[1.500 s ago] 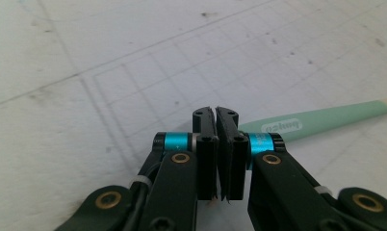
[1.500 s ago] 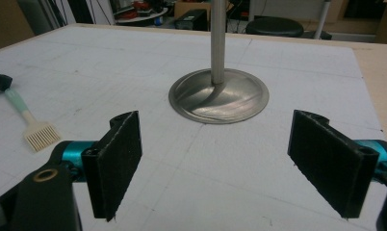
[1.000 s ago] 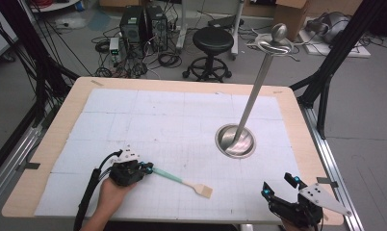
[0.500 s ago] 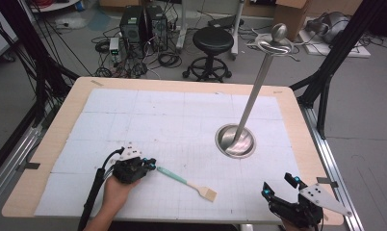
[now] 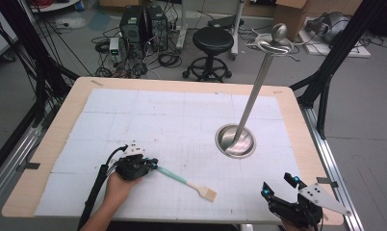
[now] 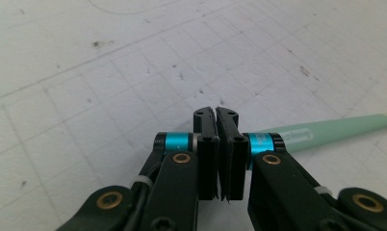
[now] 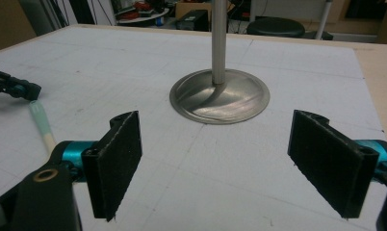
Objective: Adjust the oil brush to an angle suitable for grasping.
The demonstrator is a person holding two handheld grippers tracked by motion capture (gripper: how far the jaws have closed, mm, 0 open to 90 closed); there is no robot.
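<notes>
A spatula (image 5: pixel 182 179) with a mint-green handle and a pale flat head lies on the white gridded mat, front centre. My left gripper (image 5: pixel 154 167) sits at the handle's left end, held by a hand. In the left gripper view the gripper (image 6: pixel 215 113) is shut pad to pad with nothing visible between them. The green handle (image 6: pixel 326 132) runs in from the right and disappears behind the right jaw. My right gripper (image 5: pixel 278 185) rests at the table's front right corner. Its jaws stand wide open and empty (image 7: pixel 214 120), facing the metal stand (image 7: pixel 220 96).
A tall metal pole on a round steel base (image 5: pixel 237 142) stands right of centre and leans toward the back right. The wooden table edge (image 5: pixel 304 144) frames the mat. A stool (image 5: pixel 213 41) and computer cases sit on the floor beyond.
The left gripper has edged slightly to the right, and the spatula has shifted a little right and toward the front with it. The right gripper has stayed put.
</notes>
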